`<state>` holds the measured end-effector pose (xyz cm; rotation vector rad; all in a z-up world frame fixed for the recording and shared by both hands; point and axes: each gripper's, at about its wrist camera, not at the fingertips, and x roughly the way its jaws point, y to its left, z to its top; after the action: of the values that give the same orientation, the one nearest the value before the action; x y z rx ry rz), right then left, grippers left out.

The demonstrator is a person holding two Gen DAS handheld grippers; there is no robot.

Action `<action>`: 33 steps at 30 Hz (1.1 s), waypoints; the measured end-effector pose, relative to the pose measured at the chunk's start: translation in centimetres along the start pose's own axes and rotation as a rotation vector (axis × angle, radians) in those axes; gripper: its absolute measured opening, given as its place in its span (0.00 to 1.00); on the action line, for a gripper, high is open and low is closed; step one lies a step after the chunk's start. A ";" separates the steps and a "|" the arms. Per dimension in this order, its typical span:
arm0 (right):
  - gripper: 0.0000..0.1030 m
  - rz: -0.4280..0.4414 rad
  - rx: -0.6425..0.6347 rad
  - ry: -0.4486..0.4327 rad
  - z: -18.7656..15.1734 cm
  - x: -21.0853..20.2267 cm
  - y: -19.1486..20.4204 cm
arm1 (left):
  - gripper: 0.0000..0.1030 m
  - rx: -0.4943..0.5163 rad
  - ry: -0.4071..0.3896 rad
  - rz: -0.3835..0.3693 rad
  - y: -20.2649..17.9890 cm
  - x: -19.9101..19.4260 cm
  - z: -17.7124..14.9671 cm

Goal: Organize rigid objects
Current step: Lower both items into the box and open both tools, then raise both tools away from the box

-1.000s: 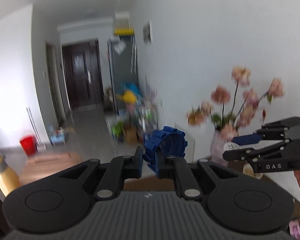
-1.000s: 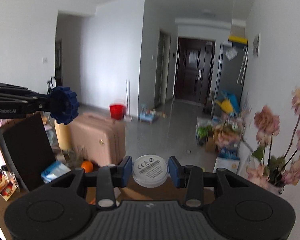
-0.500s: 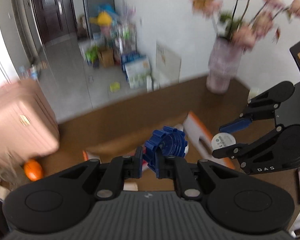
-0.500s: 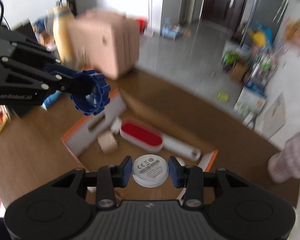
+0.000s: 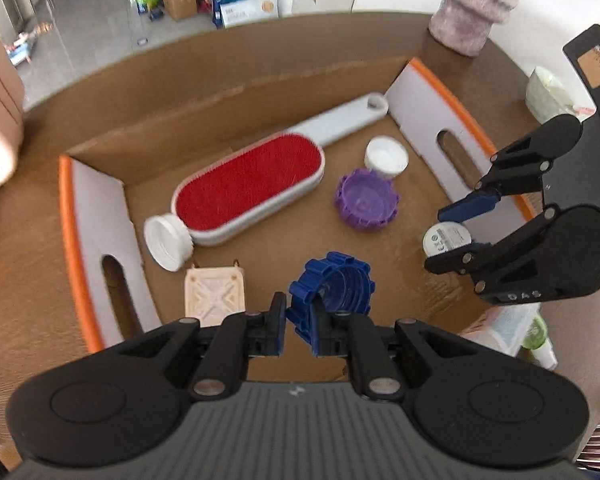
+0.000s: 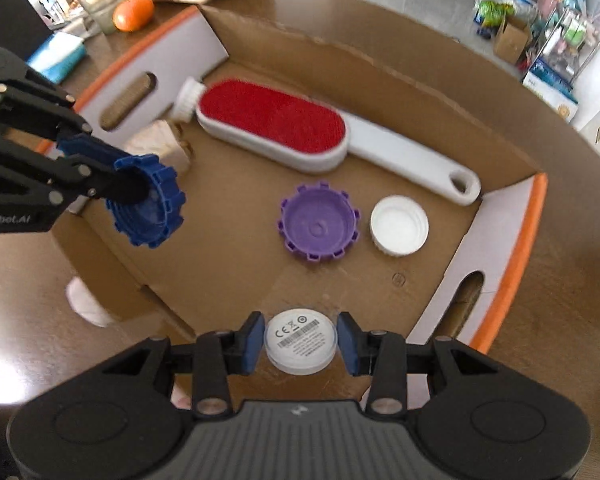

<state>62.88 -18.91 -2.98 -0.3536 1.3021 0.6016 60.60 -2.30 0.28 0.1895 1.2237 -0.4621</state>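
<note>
My left gripper (image 5: 300, 334) is shut on the rim of a blue toothed cap (image 5: 334, 286), held above the near part of an open cardboard box (image 5: 227, 92). My right gripper (image 6: 300, 344) is shut on a white round disc (image 6: 300, 345) with a printed label, over the box's near right part. The right gripper (image 5: 466, 232) with its disc (image 5: 446, 239) also shows at the right of the left wrist view. On the box floor lie a red lint brush (image 5: 249, 182) with a white handle, a purple toothed cap (image 5: 366, 200), a white cap (image 5: 386, 156), a second white cap (image 5: 165, 242) and a cream square part (image 5: 215, 294).
The box stands on a brown table (image 6: 572, 292), its side flaps (image 5: 95, 224) white with orange edges. A pink vase (image 5: 470, 16) stands beyond the box's far right corner. An orange fruit (image 6: 133, 12) and a blue packet (image 6: 57, 56) lie off its left side.
Both grippers have come down and tilted from facing the room to pointing into the box. Each keeps its object: the blue cap and the white disc.
</note>
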 end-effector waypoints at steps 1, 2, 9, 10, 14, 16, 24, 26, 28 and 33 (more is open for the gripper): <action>0.38 0.000 0.003 0.008 0.1 0.4 -0.2 | 0.12 -0.006 0.010 0.001 -0.1 0.5 0.2; 0.38 -0.002 0.005 0.014 0.1 0.9 -0.4 | 0.12 -0.010 0.021 0.000 0.1 1.1 0.3; 0.40 -0.004 0.008 0.005 0.6 1.8 -0.5 | 0.16 -0.014 0.060 -0.017 0.8 3.3 0.4; 0.42 -0.011 0.004 0.002 0.6 1.8 -0.5 | 0.20 -0.018 0.066 -0.019 0.9 3.5 0.4; 0.54 -0.014 0.000 0.001 0.8 1.9 -0.3 | 0.36 -0.031 0.049 -0.020 0.8 3.2 0.7; 0.59 -0.017 0.002 -0.007 0.8 1.5 -0.2 | 0.38 -0.033 0.038 -0.026 0.7 2.5 0.8; 0.65 -0.056 0.012 -0.077 0.7 -3.1 0.9 | 0.40 -0.020 -0.059 0.015 -0.2 -3.8 0.6; 0.65 -0.073 0.009 -0.103 0.2 -5.4 1.6 | 0.40 -0.021 -0.098 0.027 -0.5 -6.3 0.2; 0.65 -0.089 0.004 -0.132 -0.6 -7.7 2.5 | 0.41 -0.024 -0.140 0.041 -1.0 -9.0 -0.3; 0.73 -0.134 0.013 -0.283 -2.6 -15.9 4.7 | 0.42 -0.019 -0.281 0.086 -3.2 -16.8 -2.2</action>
<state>55.73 -20.03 12.16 -0.3294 1.0028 0.5096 52.96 -0.31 15.56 0.1543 0.9403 -0.3876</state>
